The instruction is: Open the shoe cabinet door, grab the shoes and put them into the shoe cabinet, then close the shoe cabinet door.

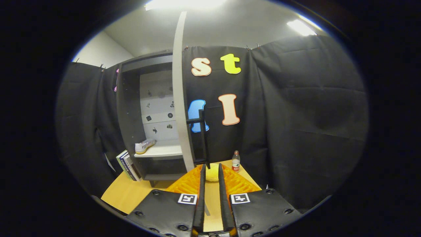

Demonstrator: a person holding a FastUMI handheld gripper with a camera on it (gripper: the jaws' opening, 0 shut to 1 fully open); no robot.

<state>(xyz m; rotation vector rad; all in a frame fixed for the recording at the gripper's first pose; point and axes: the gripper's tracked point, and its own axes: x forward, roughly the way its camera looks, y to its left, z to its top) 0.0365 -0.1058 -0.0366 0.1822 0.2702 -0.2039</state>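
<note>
Gripper (211,168): fingers narrowly parted, parallel, nothing pinched; ribbed pad faces, matte bolted plates with square markers behind. Tips just below and in front of door handle, not touching it.

Shoe cabinet (129,108): dark, smooth flat panels, upright on wooden table (123,194). Interior back panel pale, dotted with small dark marks too small to identify. Lower compartment in shadow, contents indistinguishable.

Cabinet door (180,95): swung open, seen edge-on as thin pale slab, bowed by lens; top end lost in glare from ceiling light. Slim dark bar handle (203,138) on door's right face, held on short brackets.

Shoe (144,146): white low sneaker with yellowish sole, lying on pale middle shelf (161,151) inside cabinet, at left end, toe pointing right.

Books (127,166): several, leaning against cabinet's left side on table; spines unreadable.

Round yellow object (212,172): on table between fingertips, just beyond them; lower part hidden by fingers, kind unclear.

Bottle (235,161): clear plastic, small, upright, labelled, near table's far edge, right of fingertips.

Black cloth wall (306,125): creased, behind everything.
</note>
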